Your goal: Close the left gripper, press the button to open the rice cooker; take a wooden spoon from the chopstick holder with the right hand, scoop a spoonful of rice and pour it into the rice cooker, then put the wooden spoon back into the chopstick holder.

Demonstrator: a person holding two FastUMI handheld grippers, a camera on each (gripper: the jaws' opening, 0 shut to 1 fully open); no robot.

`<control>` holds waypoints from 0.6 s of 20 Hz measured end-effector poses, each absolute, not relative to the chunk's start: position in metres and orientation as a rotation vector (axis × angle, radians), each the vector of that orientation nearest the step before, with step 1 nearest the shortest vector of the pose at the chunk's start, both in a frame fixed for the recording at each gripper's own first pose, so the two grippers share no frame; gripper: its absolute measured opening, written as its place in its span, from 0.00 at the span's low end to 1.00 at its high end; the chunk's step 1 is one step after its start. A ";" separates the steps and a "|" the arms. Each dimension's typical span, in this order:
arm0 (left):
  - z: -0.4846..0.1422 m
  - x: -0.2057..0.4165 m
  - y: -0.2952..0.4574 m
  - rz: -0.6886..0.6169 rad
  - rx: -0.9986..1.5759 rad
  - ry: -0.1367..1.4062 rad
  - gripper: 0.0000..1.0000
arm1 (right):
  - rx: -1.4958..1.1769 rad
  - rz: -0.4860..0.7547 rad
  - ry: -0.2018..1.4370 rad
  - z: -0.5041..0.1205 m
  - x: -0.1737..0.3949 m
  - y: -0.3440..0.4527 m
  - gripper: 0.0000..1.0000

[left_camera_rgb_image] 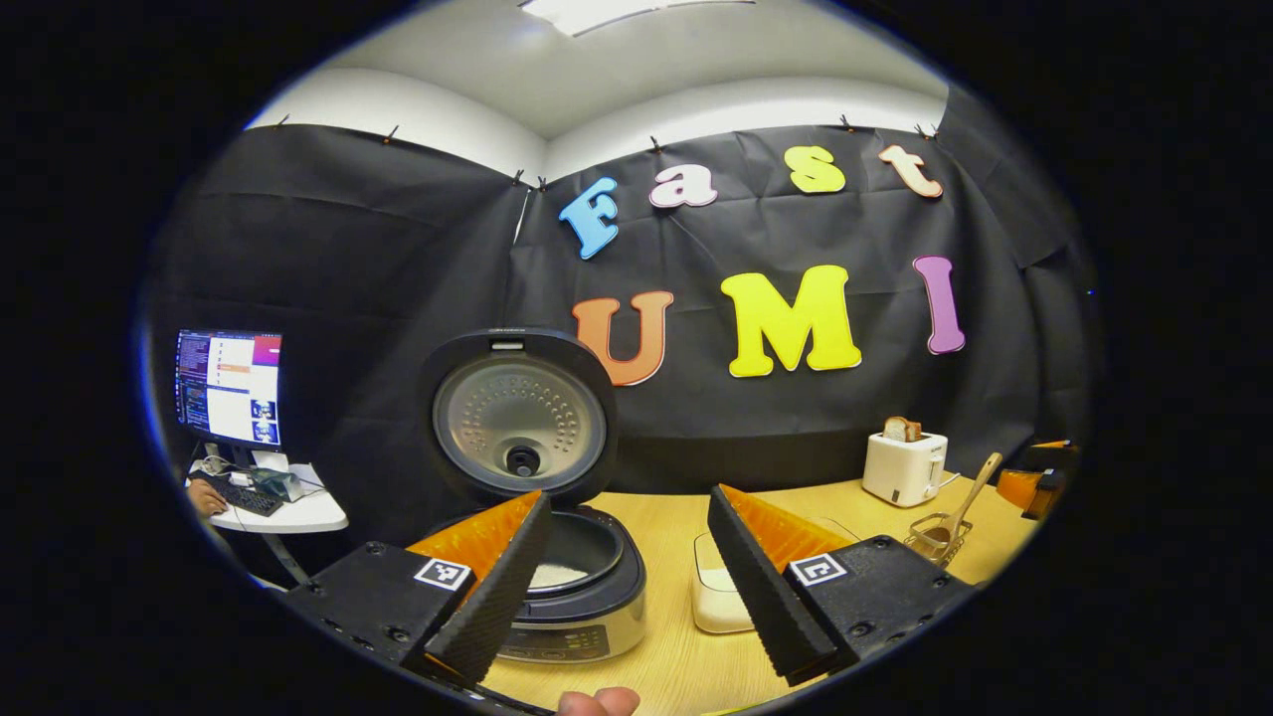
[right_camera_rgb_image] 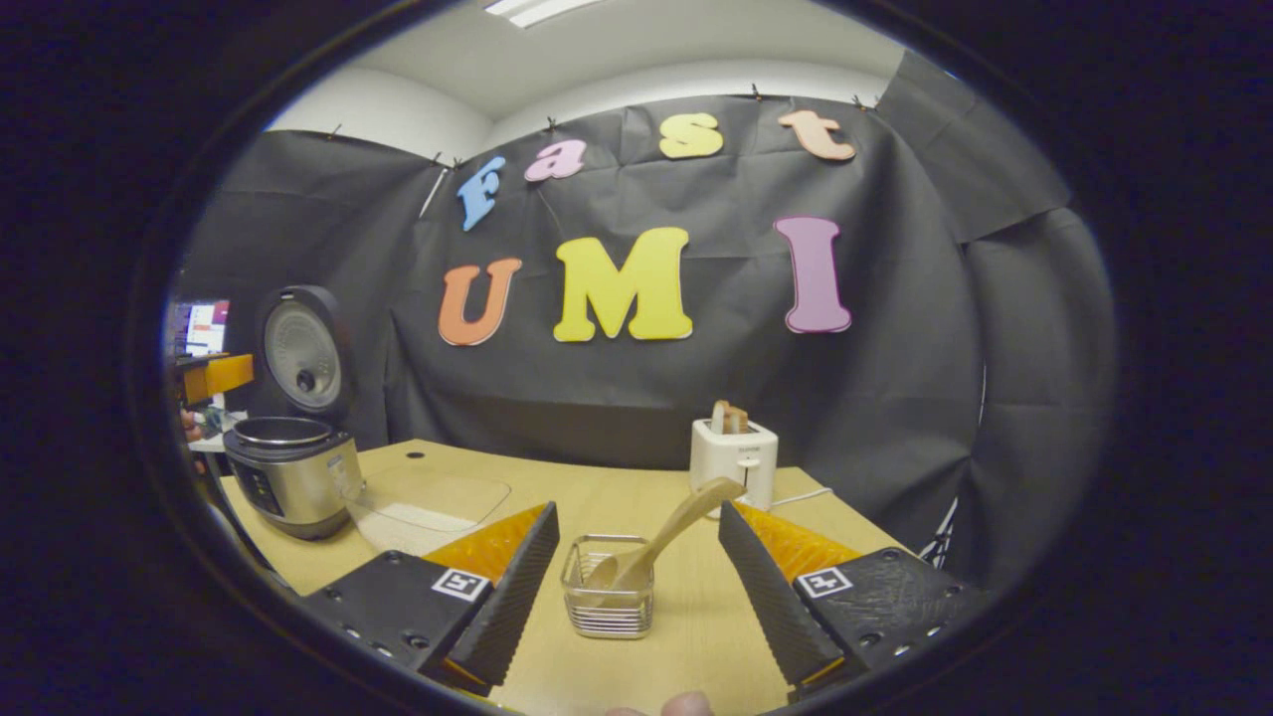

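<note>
Black cloth wall (right_camera_rgb_image: pixel 895 328) behind a light wooden table (right_camera_rgb_image: pixel 686 607). White ceiling with light panel (left_camera_rgb_image: pixel 597 12). Side desk (left_camera_rgb_image: pixel 298 514) carrying a monitor (left_camera_rgb_image: pixel 230 386).

Wooden spoon (right_camera_rgb_image: pixel 661 542) in wire-mesh holder (right_camera_rgb_image: pixel 608 587); brushed-metal rice cooker (right_camera_rgb_image: pixel 293 477).

Left gripper view faces the rice cooker (left_camera_rgb_image: pixel 557 557) closely; right gripper view, the chopstick holder (right_camera_rgb_image: pixel 607 587); both share the toaster (left_camera_rgb_image: pixel 903 467)
</note>
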State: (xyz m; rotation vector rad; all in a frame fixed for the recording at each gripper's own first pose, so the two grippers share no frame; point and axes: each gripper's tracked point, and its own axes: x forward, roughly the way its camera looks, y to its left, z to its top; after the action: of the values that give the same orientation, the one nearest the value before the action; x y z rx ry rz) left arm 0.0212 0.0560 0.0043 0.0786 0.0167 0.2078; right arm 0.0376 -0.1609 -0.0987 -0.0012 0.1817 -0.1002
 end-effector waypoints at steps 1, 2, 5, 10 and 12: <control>0.004 0.020 0.056 0.205 0.071 0.010 1.00 | 0.010 -0.099 0.209 -0.107 0.043 -0.162 0.96; 0.004 0.020 0.056 0.202 0.067 0.005 0.95 | 0.019 -0.104 0.231 -0.113 0.049 -0.164 0.93; 0.003 0.017 0.065 0.209 0.079 0.004 1.00 | 0.020 -0.126 0.270 -0.126 0.065 -0.172 0.96; 0.001 0.014 0.070 0.196 0.093 -0.011 1.00 | 0.069 -0.167 0.340 -0.154 0.098 -0.189 0.92; 0.003 0.012 0.075 0.203 0.108 -0.022 1.00 | 0.111 -0.176 0.363 -0.161 0.111 -0.193 0.96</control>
State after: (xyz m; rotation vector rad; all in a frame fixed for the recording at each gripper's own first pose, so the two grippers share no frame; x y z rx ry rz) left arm 0.0123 0.0746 0.0027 0.1085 -0.0220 0.2029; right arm 0.1113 -0.1930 -0.1611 0.1113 0.3633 -0.1762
